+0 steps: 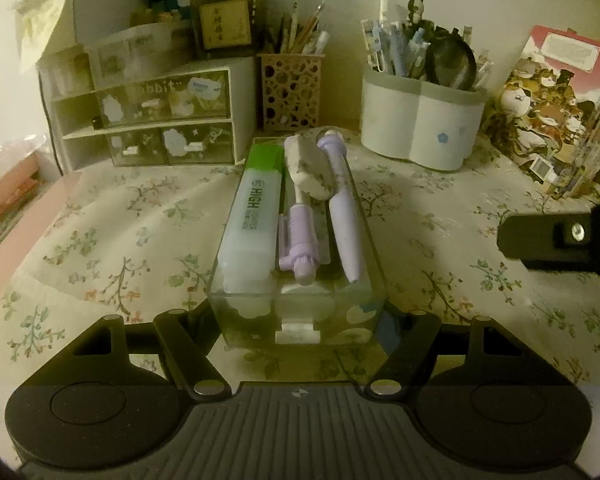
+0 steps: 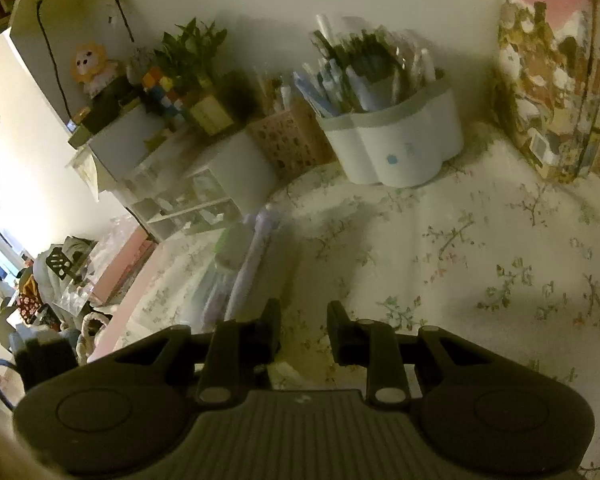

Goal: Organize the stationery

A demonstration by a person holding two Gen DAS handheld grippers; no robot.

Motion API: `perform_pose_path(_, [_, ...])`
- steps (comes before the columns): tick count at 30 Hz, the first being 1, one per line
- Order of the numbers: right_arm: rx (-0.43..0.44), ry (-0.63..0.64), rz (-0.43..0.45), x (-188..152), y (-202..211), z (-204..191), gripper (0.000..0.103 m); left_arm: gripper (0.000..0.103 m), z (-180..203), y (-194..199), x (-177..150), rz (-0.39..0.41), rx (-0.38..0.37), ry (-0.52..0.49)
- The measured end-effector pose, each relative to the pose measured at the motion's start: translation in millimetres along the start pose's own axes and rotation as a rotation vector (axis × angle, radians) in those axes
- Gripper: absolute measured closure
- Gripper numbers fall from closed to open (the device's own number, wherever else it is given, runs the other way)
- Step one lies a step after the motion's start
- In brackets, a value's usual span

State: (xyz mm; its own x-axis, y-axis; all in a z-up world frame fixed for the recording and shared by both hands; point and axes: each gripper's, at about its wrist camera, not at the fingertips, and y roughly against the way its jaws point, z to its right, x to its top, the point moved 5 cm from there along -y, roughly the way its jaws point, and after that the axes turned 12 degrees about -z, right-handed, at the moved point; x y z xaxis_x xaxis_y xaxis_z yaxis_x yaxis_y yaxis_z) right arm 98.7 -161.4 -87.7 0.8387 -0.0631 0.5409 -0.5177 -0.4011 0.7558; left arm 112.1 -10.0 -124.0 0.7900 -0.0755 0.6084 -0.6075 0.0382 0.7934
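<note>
Holding: your left hand-held gripper (image 1: 300,316) clamps the clear tray (image 1: 296,312), frame centre.
Right hand-held gripper (image 2: 303,330): open, empty.
Load: highlighter (image 1: 252,216), pens, eraser (image 1: 310,168) piled loosely.
Risk: tilting could spill the eraser onto the surface (image 1: 100,232).

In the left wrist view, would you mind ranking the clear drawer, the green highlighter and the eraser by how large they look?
Largest to smallest, as they look:
1. Clear drawer, held between the left gripper fingers.
2. Green highlighter, lying nearly the drawer's length.
3. Eraser, resting on the purple pens.
The eraser sits farther from the camera, so it may be slightly understated.
</note>
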Motion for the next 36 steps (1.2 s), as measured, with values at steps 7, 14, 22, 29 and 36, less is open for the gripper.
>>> perform_pose_path(7, [-0.03,-0.018,-0.033,-15,-5,5,0.073,0.03,-1,-2,0,0.027,0.004,0.001])
perform_pose_path(14, [-0.049,-0.067,-0.063,-22,-8,13,0.068,0.03,-1,-2,1,0.029,0.004,0.004])
perform_pose_path(22, [-0.021,-0.082,-0.073,-29,-15,9,0.065,0.03,-1,-2,0,0.032,0.002,0.003])
perform_pose_path(29, [-0.02,-0.093,-0.06,-30,-23,4,0.065,0.03,-2,-2,0,0.035,0.0,0.005])
perform_pose_path(36, [-0.015,-0.098,-0.063,-33,-25,6,0.064,0.03,-2,-2,0,0.036,-0.002,0.005])
